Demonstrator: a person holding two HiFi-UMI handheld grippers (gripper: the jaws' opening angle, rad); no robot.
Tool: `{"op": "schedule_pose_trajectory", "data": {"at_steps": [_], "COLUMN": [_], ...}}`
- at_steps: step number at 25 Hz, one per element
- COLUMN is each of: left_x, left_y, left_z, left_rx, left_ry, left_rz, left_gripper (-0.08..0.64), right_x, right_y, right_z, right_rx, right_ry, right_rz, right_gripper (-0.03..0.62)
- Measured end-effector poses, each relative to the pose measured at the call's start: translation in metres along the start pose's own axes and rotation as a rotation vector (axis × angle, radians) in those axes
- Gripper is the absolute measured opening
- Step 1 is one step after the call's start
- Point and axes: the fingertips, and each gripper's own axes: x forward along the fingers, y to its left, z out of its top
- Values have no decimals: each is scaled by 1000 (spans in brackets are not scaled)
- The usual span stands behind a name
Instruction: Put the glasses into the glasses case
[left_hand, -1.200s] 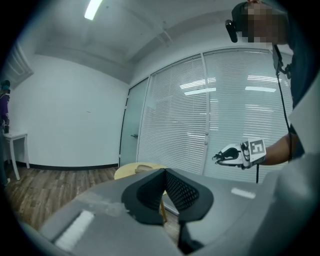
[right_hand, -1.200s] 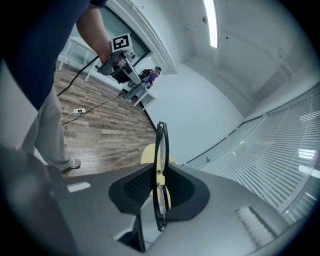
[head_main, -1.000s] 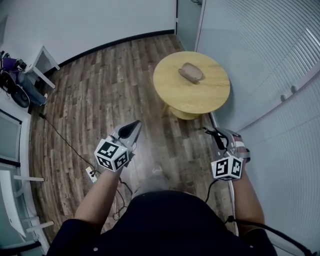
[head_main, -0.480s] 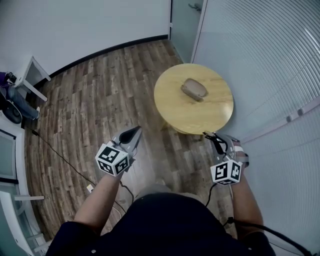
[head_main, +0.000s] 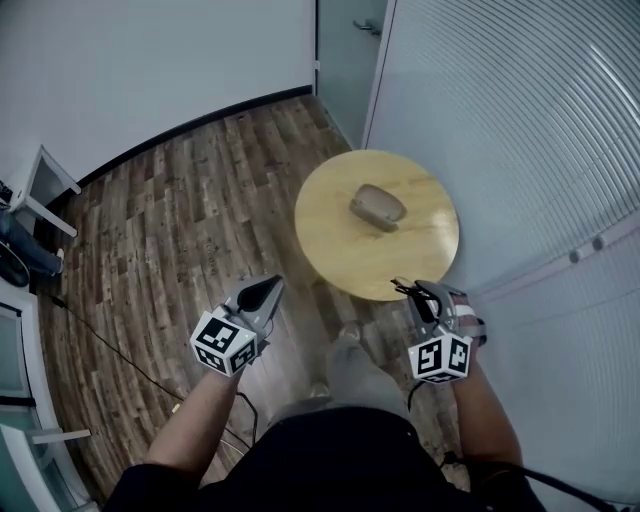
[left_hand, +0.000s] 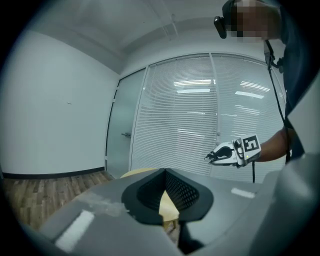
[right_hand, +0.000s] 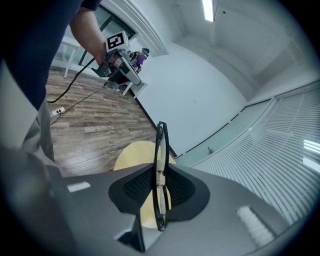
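**Glasses in Grip, Case Yet to Be Opened**

Small office room: wood-plank floor (head_main: 170, 220), white wall at the back, slatted glass partition down the right side, a door in the far corner.

Right gripper (head_main: 418, 296): closed on the glasses (right_hand: 160, 165), which are folded and held edge-on and upright between the pads, with the jaws kept a little apart by the frame. Hangs just off the near edge of the round counter (head_main: 340, 250).

Left gripper (head_main: 265, 290): jaws drawn together with nothing between them. Hangs over bare floor, apart from the counter's left edge.

Farther out, the glasses case (head_main: 378, 207): lies near the middle of the counter, brownish, apparently closed, touched by neither gripper and well apart from the glasses.

Step in hand, by judgement: bringing the glasses to the case, with nothing placed yet.

Next move, by judgement:
- Reach over the counter to the case.
- Lift the lid, most likely with the free left gripper while the case is kept from sliding.
- Turn the glasses from upright to flat so they fit inside.
- Watch for a thin frame slipping in the pads, or a light case skidding on smooth wood.

Count:
- one pair of glasses
- one glasses case
- one counter
- two grippers
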Motion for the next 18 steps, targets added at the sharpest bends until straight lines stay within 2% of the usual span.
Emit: {"op": "schedule_pose_trajectory", "data": {"at_steps": [5, 13, 18], "left_x": [20, 54, 106], "left_y": [21, 82, 125], "left_z": [-10, 36, 44], "left_rx": [-30, -16, 3], "left_ry": [11, 31, 79], "left_rz": [33, 94, 124], "left_gripper": [6, 6, 6], "right_x": [42, 118, 176], "right_y": [-8, -67, -103], "right_z": [-8, 7, -8], "right_rx": [-22, -9, 50], "right_ry": [-30, -100, -109], "right_rz": [17, 31, 19], "right_gripper": [75, 75, 75]}}
